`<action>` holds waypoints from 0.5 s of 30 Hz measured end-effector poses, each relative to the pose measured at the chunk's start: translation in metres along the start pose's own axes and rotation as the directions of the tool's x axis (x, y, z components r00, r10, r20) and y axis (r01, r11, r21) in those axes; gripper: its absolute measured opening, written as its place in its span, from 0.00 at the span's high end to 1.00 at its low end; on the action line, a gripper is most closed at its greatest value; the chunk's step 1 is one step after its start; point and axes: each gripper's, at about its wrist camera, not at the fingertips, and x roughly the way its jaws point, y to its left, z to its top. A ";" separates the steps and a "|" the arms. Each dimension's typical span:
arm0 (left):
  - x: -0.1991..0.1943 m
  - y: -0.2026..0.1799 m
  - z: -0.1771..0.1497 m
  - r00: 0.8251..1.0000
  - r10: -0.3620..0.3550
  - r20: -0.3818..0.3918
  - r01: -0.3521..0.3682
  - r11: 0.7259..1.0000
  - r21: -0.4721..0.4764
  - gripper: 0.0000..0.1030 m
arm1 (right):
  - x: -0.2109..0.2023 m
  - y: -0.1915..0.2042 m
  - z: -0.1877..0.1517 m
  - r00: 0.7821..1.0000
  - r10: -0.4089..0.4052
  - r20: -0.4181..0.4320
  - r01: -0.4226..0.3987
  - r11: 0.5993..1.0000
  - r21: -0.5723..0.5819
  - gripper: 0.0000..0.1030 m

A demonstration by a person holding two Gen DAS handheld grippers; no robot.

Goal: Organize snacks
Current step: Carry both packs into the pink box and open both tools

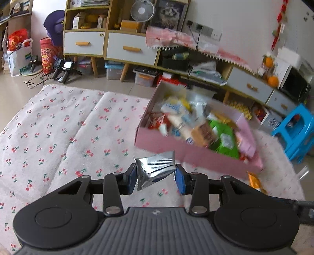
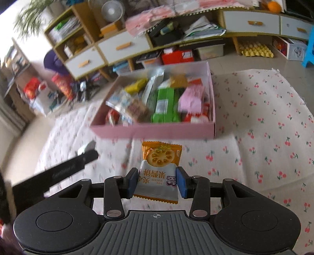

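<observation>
Left tongs [image 1: 156,177] are seen closed on a silver foil packet [image 1: 155,168], pinched crumpled betw. the blue pads [image 1: 181,181] and held above the cherry-print cloth [image 1: 58,127]. Right tongs [image 2: 157,181] are closed on an orange jam biscuit packet [image 2: 160,166], gripped at its white lower half w/ the orange end pointing to 12 o'clock. A pink box [image 2: 153,130] is seen at 12 o'clock in the right wrist view, just beyond the biscuit packet, resting on the cloth; in the left wrist view it [image 1: 166,149] lies at approx. 1 o'clock, near the foil packet but apart from it. The box is filled w/ mixed snacks, incl. a green packet [image 2: 165,106] and a pink packet [image 2: 191,98]; details are blurred. The left tool's dark arm [image 2: 58,172] is seen at 9 o'clock in the right wrist view. Behind the box, a cabinet w/ white drawers [image 1: 84,43], a small fan [image 1: 142,10] and a blue stool [image 1: 298,131] are visible.
</observation>
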 end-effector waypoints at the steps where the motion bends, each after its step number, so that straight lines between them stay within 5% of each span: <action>1: -0.001 -0.001 0.003 1.000 -0.008 0.008 0.008 1.000 0.001 0.64 | -0.001 0.000 0.005 1.000 -0.002 0.012 0.001 1.000 0.011 0.61; 15: 0.044 -0.044 0.056 0.994 -0.091 0.054 0.086 0.993 0.084 0.64 | 0.017 -0.019 0.081 0.991 0.002 0.135 -0.015 0.995 0.098 0.60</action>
